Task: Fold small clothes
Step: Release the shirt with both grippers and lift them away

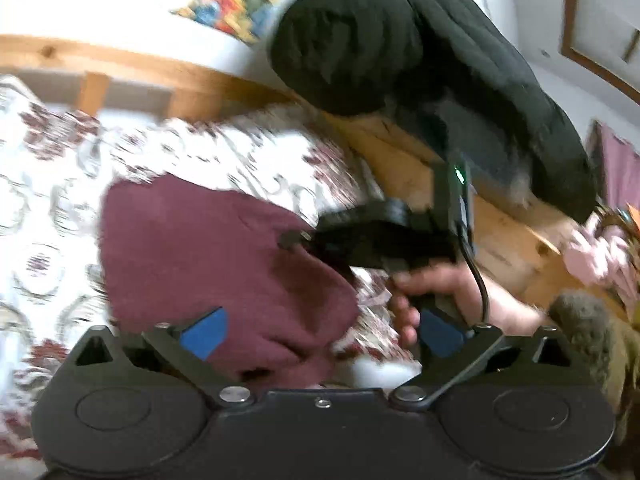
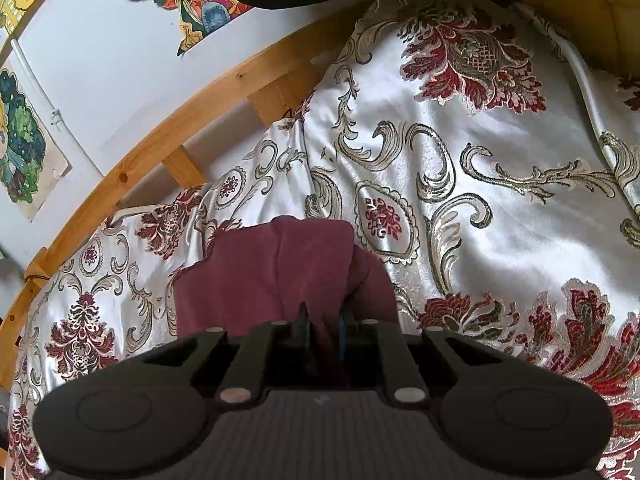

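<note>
Maroon garment bunched on the bed's brocade bedspread, fold unfinished | left gripper spread wide, holding nothing | right gripper closed, pinching the cloth's near edge mid-fold

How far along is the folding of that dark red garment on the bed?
Partly done, it seems: the maroon garment already lies doubled over on the patterned bedspread. In hand: the right gripper is shut on its near edge, while the left gripper is open above it, holding nothing. Left: finishing the fold and releasing. No other folded pieces are visible.
</note>
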